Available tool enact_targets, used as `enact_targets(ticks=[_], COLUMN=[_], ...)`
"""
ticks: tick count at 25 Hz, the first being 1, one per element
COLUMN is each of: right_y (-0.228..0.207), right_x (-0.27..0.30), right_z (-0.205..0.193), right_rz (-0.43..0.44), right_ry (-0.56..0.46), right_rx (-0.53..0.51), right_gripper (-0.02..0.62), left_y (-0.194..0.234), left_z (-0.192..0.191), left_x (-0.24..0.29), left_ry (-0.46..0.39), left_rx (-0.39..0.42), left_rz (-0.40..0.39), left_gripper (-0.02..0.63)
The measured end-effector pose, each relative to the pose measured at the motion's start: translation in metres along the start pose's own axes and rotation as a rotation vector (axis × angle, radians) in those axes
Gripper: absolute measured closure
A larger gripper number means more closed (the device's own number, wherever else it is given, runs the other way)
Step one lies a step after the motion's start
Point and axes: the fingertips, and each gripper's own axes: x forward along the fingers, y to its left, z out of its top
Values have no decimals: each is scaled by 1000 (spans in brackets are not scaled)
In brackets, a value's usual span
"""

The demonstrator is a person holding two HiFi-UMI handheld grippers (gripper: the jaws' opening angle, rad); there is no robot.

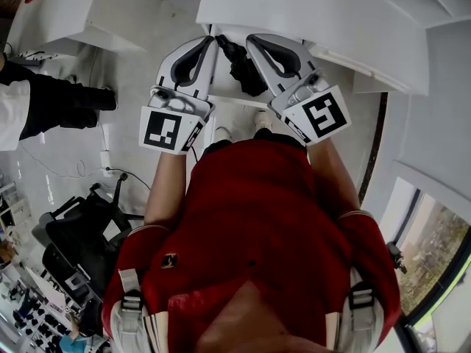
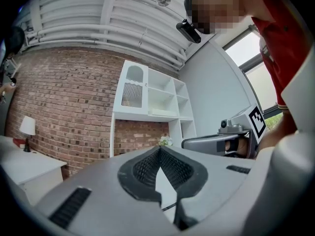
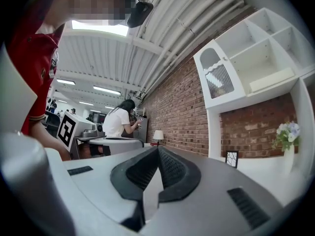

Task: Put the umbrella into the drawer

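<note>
White cabinet (image 1: pixel 316 13) fills the top of the head view, w/ a person in a red shirt (image 1: pixel 257 219) standing close up to it. L gripper (image 1: pixel 209 43) & R gripper (image 1: pixel 251 43) are held level, side by side, each w/ jaws pressed together, nothing btwn them. Black umbrella (image 1: pixel 239 66) lies low down btwn the two, at the cabinet's foot, touching neither. Can't tell if it's inside a drawer.

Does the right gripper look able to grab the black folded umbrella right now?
Probably not yet. The right gripper has its jaws shut and points level, while the black folded umbrella lies lower down, beside it. Nothing seems to block the way.
</note>
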Motion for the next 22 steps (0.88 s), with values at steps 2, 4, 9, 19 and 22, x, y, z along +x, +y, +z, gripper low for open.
enact_targets(ticks=[2,4,9,19,22], right_y=[-1,-3,-4,-4,-4], right_x=[0,-1,-5,-8,-7], right_z=[0,0,-1,-5,-6], right_rz=[1,-1,-6,-16,-19], right_ry=[-4,-4,-1,12,17], right_rx=[1,3,6,5,4], right_gripper=[597,597,597,597,597], left_y=[-1,-1,-3,-3,-1], left_z=[1,2,2,1,1], left_x=[2,2,3,1,0], left_ry=[-2,-3,-2,0,3], left_rx=[2,3,2,5,7], left_rz=[0,-1,-2,-15,-18], left_gripper=[600,600,600,600,600])
